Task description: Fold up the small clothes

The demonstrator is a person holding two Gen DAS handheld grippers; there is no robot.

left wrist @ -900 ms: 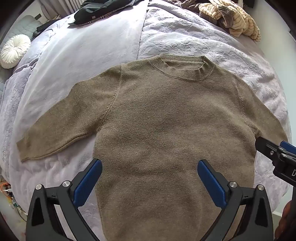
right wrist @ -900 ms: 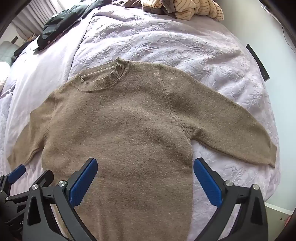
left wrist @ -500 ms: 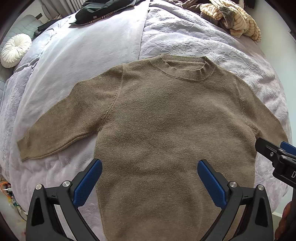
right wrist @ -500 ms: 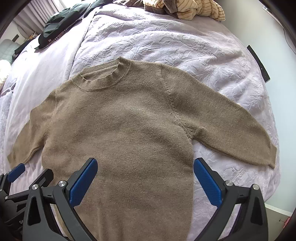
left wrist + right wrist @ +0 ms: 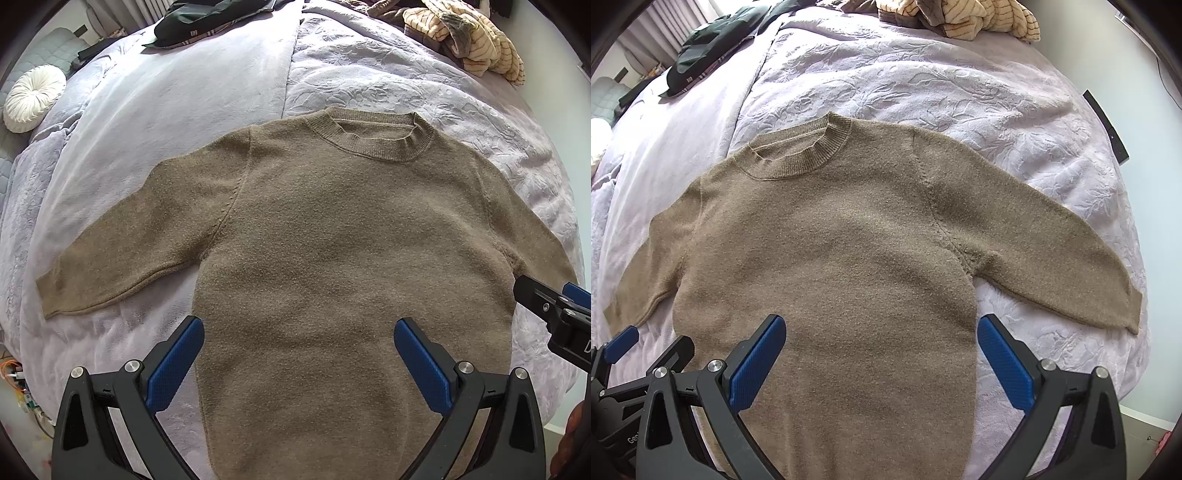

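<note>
Both tools spread wide, empty, above the sweater's lower body.

Left tool (image 5: 297,354) and right tool (image 5: 881,352) hold nothing; whether the pads touch the knit cannot be told. Brown sweater (image 5: 351,258) lies flat, sleeves outstretched, on the bed (image 5: 184,110). Its hem is cut off at the near edge. Hands are mostly hidden.

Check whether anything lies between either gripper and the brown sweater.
Nothing visible does. The sweater lies flat and uncovered on the bedspread; the left gripper and right gripper hang open directly over its lower body.
</note>
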